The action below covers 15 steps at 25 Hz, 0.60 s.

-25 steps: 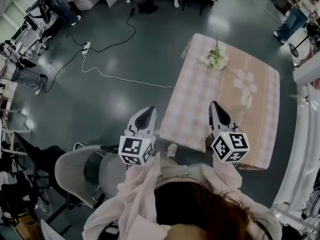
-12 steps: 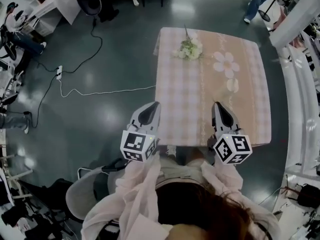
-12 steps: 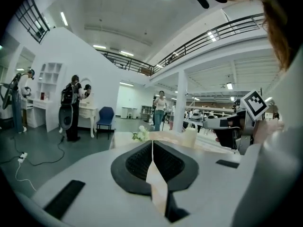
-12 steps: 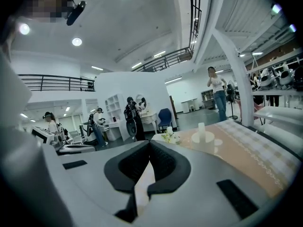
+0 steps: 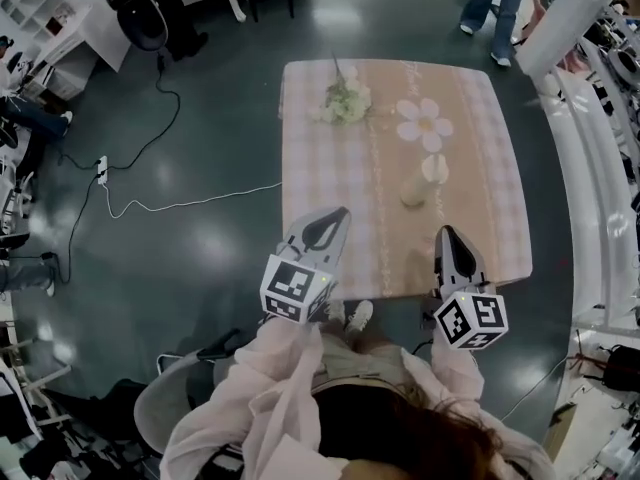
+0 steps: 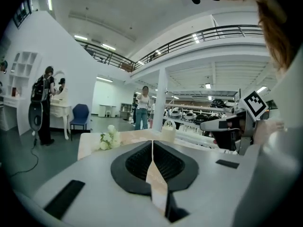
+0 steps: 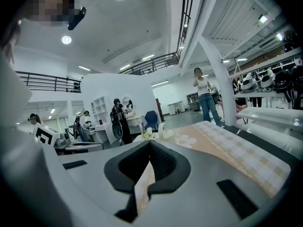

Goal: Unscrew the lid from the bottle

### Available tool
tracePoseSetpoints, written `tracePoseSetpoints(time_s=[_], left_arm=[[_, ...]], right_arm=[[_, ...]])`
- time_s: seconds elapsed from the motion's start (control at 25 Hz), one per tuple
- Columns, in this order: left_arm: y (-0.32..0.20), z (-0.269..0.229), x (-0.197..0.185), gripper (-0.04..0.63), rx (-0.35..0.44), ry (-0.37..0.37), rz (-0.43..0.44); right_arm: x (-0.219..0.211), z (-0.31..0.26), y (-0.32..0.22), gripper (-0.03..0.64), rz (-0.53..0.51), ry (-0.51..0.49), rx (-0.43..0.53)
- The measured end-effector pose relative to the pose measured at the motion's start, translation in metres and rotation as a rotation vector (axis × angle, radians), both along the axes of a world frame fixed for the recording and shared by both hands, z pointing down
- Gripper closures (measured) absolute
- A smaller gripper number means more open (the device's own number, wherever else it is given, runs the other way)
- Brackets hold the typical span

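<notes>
Left gripper (image 5: 338, 216): jaws fully together, nothing between them; it hovers over the near edge of the table (image 5: 330, 168), pointing across it.
Right gripper (image 5: 446, 234): jaws likewise pressed together and empty; it hovers at the near edge, further right.
Bottle, location (image 5: 413, 190): stands on the checked cloth near the table's middle, ahead of both grippers, between their lines and closer to the right one; apart from both. The white flowers (image 5: 340, 101) lie well beyond it.
Bottle, axis: long axis vertical; it stands upright on its base, top upward.
Lid: at the top end; too small here for its shape to be read.
Handling, judged: small and pale, probably light, stiff and smooth-walled, so it may spin or tip under a twist.
Hold points, judged: one gripper clamps the body at mid-height to stop rotation; the other takes the lid across its rim.
</notes>
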<state>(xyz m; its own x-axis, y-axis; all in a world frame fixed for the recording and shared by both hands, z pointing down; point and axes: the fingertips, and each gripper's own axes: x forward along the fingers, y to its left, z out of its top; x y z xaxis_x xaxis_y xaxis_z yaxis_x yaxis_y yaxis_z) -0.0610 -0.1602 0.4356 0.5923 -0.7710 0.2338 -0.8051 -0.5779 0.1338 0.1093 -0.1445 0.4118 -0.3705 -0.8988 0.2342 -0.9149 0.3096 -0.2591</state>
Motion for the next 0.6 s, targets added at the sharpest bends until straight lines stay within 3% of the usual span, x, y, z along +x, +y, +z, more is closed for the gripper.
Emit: tracePoseSetpoints(time_s=[0.32, 0.44, 0.48, 0.6], left_arm=[[-0.02, 0.018, 0.051, 0.563, 0.013, -0.028, 0.094], [-0.027, 0.022, 0.067, 0.56, 0.019, -0.03, 0.166], [-0.03, 0.026, 0.072, 0.547, 0.017, -0.031, 0.194], [-0.044, 0.045, 0.088, 0.389, -0.003, -0.057, 0.278]], right_arm=[[0.032, 0.011, 0.005, 0.603, 0.017, -0.023, -0.01], [0.036, 0.014, 0.004, 0.603, 0.024, -0.018, -0.015], [0.038, 0.015, 0.004, 0.603, 0.031, -0.017, -0.016], [0.044, 0.016, -0.002, 0.603, 0.068, -0.015, -0.016]])
